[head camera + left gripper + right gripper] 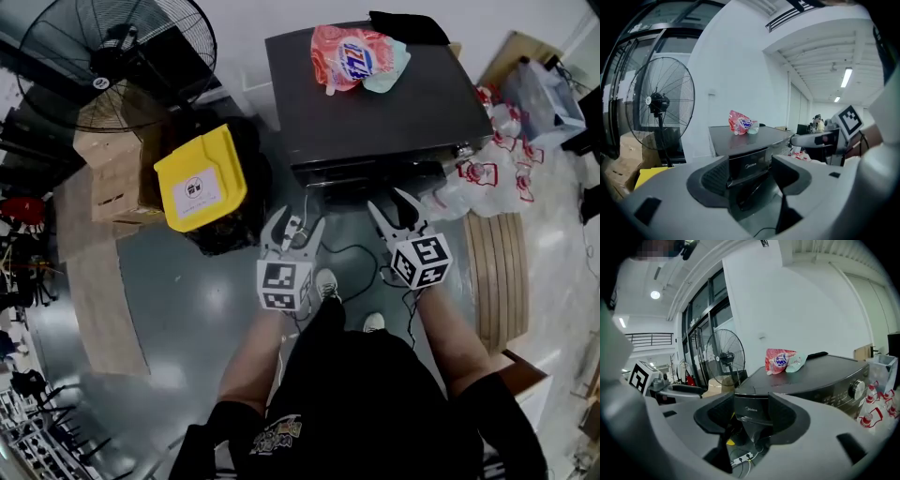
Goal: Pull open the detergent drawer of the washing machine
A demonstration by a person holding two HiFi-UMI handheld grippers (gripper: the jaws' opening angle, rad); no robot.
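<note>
Left tool (298,221), right tool (389,201): both wide, empty, near washer (375,103), facing drawer (751,408) at its front left corner.

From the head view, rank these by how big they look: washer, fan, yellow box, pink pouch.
1. washer
2. fan, partly cut off by the frame edge
3. yellow box
4. pink pouch, close to the box; it sits higher, nearer the camera, so this last pair is unsure.
</note>
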